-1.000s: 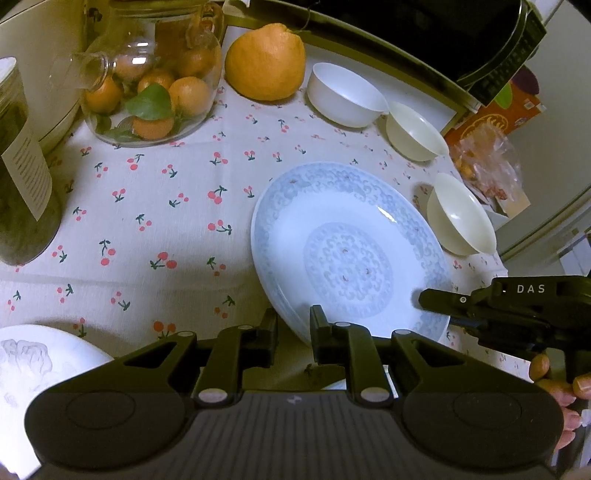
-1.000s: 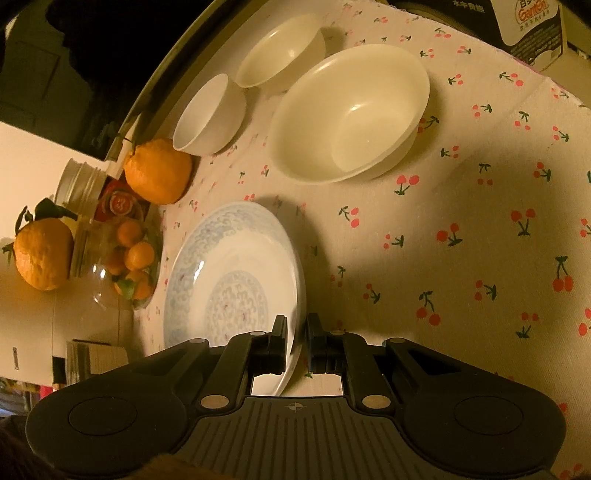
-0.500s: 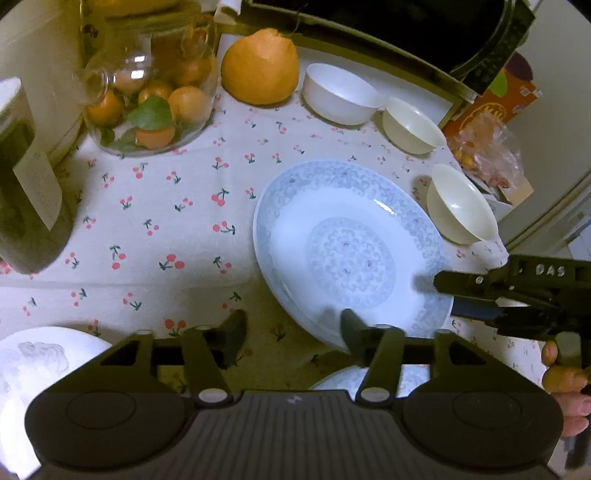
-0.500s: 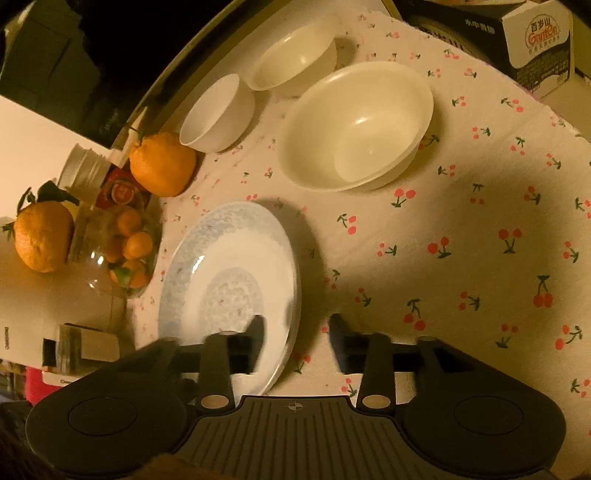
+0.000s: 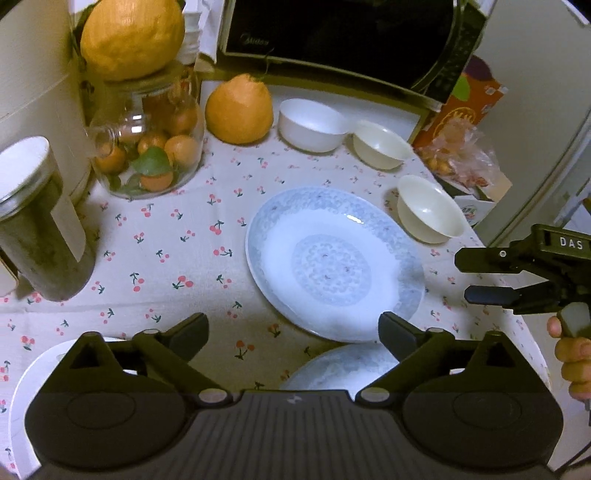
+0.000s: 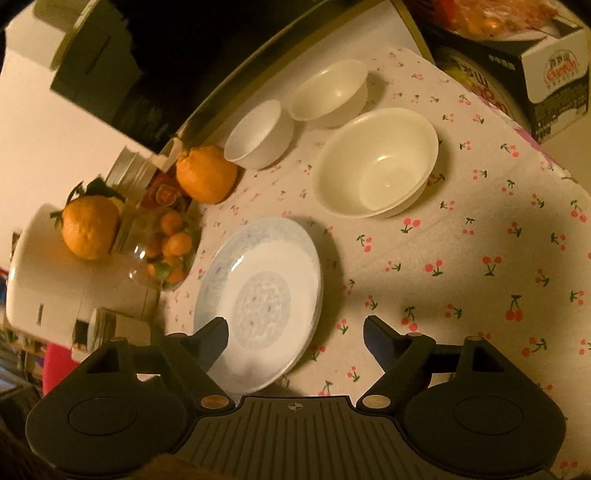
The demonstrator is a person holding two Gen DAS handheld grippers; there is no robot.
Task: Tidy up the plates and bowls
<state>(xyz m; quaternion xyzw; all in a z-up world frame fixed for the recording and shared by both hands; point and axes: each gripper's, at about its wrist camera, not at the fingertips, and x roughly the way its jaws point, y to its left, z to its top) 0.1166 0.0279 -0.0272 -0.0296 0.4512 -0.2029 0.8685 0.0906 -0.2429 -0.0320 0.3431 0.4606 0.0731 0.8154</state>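
A blue-patterned plate (image 5: 332, 260) lies flat on the cherry-print tablecloth (image 5: 166, 243); it also shows in the right wrist view (image 6: 260, 295). My left gripper (image 5: 293, 332) is open and empty, just short of the plate's near rim. My right gripper (image 6: 295, 334) is open and empty above the plate's right edge; it shows in the left wrist view (image 5: 476, 278) at the right. Three bowls stand behind: a white bowl (image 5: 312, 123), a small cream bowl (image 5: 380, 146) and a larger cream bowl (image 6: 376, 162). A second patterned plate (image 5: 343, 369) and a white plate (image 5: 22, 384) lie near the front.
A glass jar of small oranges (image 5: 147, 147), a large orange (image 5: 240, 107), a dark jar (image 5: 40, 221) and a microwave (image 5: 332, 33) stand at the back and left. A snack bag (image 5: 458, 155) and a carton (image 6: 554, 74) sit at the right edge.
Both grippers were shut on the blue-patterned plate's rim, then opened and let it go. Both have drawn back and risen; the plate now lies flat on the cloth.
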